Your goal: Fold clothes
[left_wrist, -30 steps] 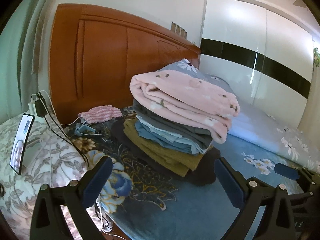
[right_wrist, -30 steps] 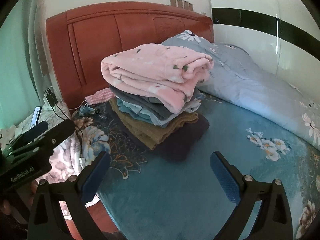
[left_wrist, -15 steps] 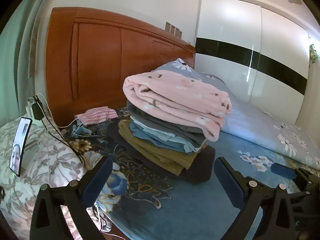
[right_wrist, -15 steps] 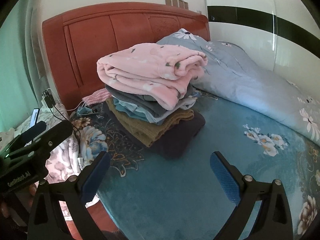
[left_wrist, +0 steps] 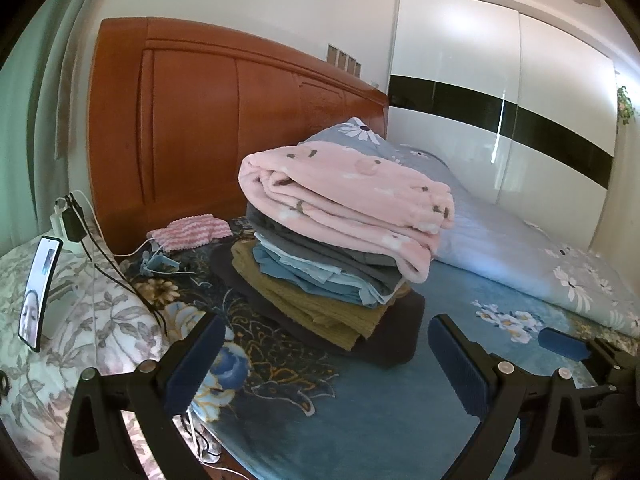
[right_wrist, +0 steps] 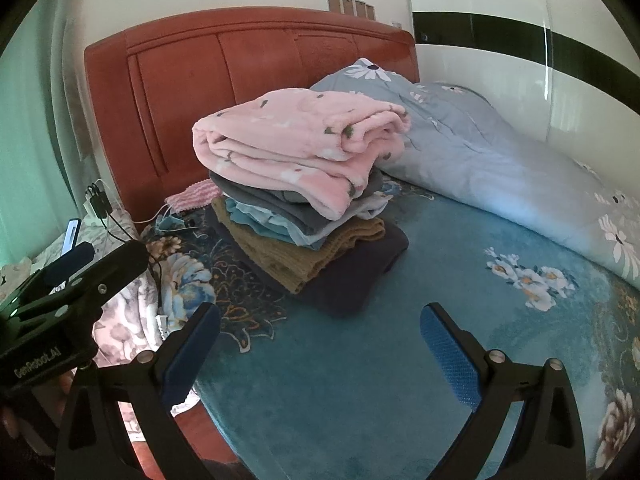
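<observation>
Clothes (left_wrist: pixel 340 240) untouched; both tongs (left_wrist: pixel 324 354) (right_wrist: pixel 320 344) wide, empty

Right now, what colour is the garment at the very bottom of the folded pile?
Dark, near-black purple garment, clearest in the right wrist view.

Slight drift of the folded clothes stack (left_wrist: pixel 340 240) toward 9 o'clock in the left wrist view, with the right end of the wooden headboard (left_wrist: pixel 192 120) sliding the same way. Same small shift of the stack (right_wrist: pixel 296 184) toward 9 o'clock in the right wrist view. There too, a slow sinking of the left gripper (right_wrist: pixel 90 266) toward 7 o'clock, its printed label now lower at the frame edge.
</observation>
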`<act>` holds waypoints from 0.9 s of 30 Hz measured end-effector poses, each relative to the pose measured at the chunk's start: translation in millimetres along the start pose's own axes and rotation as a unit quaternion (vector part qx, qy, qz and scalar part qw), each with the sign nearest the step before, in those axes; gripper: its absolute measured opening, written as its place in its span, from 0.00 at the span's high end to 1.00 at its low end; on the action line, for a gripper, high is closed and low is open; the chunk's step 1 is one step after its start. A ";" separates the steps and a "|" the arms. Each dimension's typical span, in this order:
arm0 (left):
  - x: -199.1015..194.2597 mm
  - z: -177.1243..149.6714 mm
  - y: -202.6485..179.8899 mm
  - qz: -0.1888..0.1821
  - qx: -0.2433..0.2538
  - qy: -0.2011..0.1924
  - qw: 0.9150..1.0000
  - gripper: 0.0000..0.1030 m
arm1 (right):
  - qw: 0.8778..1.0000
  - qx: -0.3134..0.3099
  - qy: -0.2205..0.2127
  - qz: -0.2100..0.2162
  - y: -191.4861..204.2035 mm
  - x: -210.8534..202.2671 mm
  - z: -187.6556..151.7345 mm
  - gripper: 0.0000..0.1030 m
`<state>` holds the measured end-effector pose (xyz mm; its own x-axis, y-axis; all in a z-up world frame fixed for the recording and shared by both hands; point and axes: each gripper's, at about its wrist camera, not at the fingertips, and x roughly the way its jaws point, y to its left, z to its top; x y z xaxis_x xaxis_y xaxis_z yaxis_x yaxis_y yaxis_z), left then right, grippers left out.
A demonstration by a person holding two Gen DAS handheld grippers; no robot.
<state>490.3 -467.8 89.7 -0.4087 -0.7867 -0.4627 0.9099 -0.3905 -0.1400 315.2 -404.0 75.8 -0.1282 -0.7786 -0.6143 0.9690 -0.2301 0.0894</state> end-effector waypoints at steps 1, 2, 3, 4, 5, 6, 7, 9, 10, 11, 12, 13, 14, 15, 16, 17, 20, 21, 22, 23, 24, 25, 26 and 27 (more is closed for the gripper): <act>0.0 -0.1 -0.7 0.000 0.000 0.000 1.000 0.00 | 1.000 0.000 0.000 0.000 -0.3 -0.2 -0.2 0.03; 0.0 -0.2 -1.4 -0.001 0.001 0.000 1.000 0.00 | 1.000 0.000 0.000 0.000 -0.5 -0.1 -0.3 0.03; 0.0 -0.3 -2.1 -0.001 0.001 0.001 1.000 0.00 | 1.000 0.000 0.000 -0.001 -0.5 0.1 -0.4 0.03; 0.0 -0.4 -2.8 -0.002 0.002 0.001 1.000 0.00 | 1.000 0.000 0.001 -0.001 -0.5 0.3 -0.5 0.03; 0.3 -0.5 -3.3 -0.002 0.003 0.001 1.000 0.00 | 1.000 0.000 0.001 -0.001 -0.2 0.5 -0.5 0.03; 0.3 -0.8 -3.6 -0.002 0.003 0.001 1.000 0.00 | 1.000 -0.001 0.001 -0.001 0.1 0.6 -0.6 0.03; 0.3 -1.0 -3.9 -0.001 0.003 0.001 1.000 0.00 | 1.000 -0.001 0.001 -0.001 0.4 0.8 -0.7 0.03; 0.4 -1.5 -4.5 0.000 0.004 0.002 1.000 0.00 | 1.000 -0.002 0.001 0.001 1.1 0.8 -1.4 0.03; 0.4 -1.7 -4.7 0.001 0.004 0.002 1.000 0.00 | 1.000 -0.002 0.001 0.002 1.6 0.9 -1.7 0.03; 0.4 -2.0 -5.0 0.001 0.005 0.002 1.000 0.00 | 1.000 -0.003 0.002 0.003 1.9 1.2 -1.9 0.03; 0.1 -2.2 -5.0 0.002 0.004 0.002 1.000 0.00 | 1.000 -0.003 0.002 0.003 2.2 1.5 -2.0 0.03; 0.1 -2.0 -4.6 0.001 0.003 0.003 1.000 0.00 | 1.000 -0.003 0.002 0.002 2.5 1.7 -1.8 0.03; 0.1 -1.9 -4.2 0.000 0.003 0.003 1.000 0.00 | 1.000 -0.002 0.002 0.002 2.7 2.0 -1.5 0.03; 0.1 -1.7 -3.9 0.000 0.002 0.002 1.000 0.00 | 1.000 -0.002 0.001 0.001 2.9 2.3 -1.3 0.03; 0.0 -1.8 -3.6 0.000 0.002 0.002 1.000 0.00 | 1.000 -0.002 0.001 0.001 2.9 2.3 -1.2 0.03; 0.0 -1.9 -3.4 0.001 0.002 0.002 1.000 0.00 | 1.000 -0.001 0.001 0.002 2.9 2.2 -1.3 0.03; 0.6 -1.8 -2.2 0.003 0.001 0.003 1.000 0.00 | 1.000 -0.001 0.002 0.003 2.2 2.8 -2.0 0.03; 1.0 -1.7 -1.7 0.003 0.000 0.003 1.000 0.00 | 1.000 0.000 0.002 0.003 1.9 3.1 -2.1 0.03; 0.9 -1.9 -1.2 0.002 0.000 0.004 1.000 0.00 | 1.000 0.000 0.003 0.003 1.7 3.5 -2.3 0.03; 0.7 -2.0 -1.0 0.002 0.000 0.003 1.000 0.00 | 1.000 0.000 0.003 0.002 1.6 3.7 -2.4 0.03; 0.5 -2.2 -0.8 0.001 0.001 0.003 1.000 0.00 | 1.000 0.000 0.004 0.001 1.6 4.0 -2.5 0.03; -0.1 -2.4 -0.7 0.002 0.001 0.002 1.000 0.00 | 1.000 0.000 0.004 0.002 1.8 4.1 -2.5 0.03; -0.4 -2.5 -0.5 0.003 0.001 0.002 1.000 0.00 | 1.000 -0.001 0.004 0.002 2.1 4.0 -2.6 0.03; -0.2 -2.2 0.0 0.002 0.001 0.002 1.000 0.00 | 1.000 -0.001 0.005 0.002 2.4 4.0 -2.7 0.03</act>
<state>490.6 -466.5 87.9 -0.4045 -0.7863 -0.4669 0.9115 -0.3884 -0.1355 317.6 -406.2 71.5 -0.1225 -0.7739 -0.6213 0.9699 -0.2262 0.0905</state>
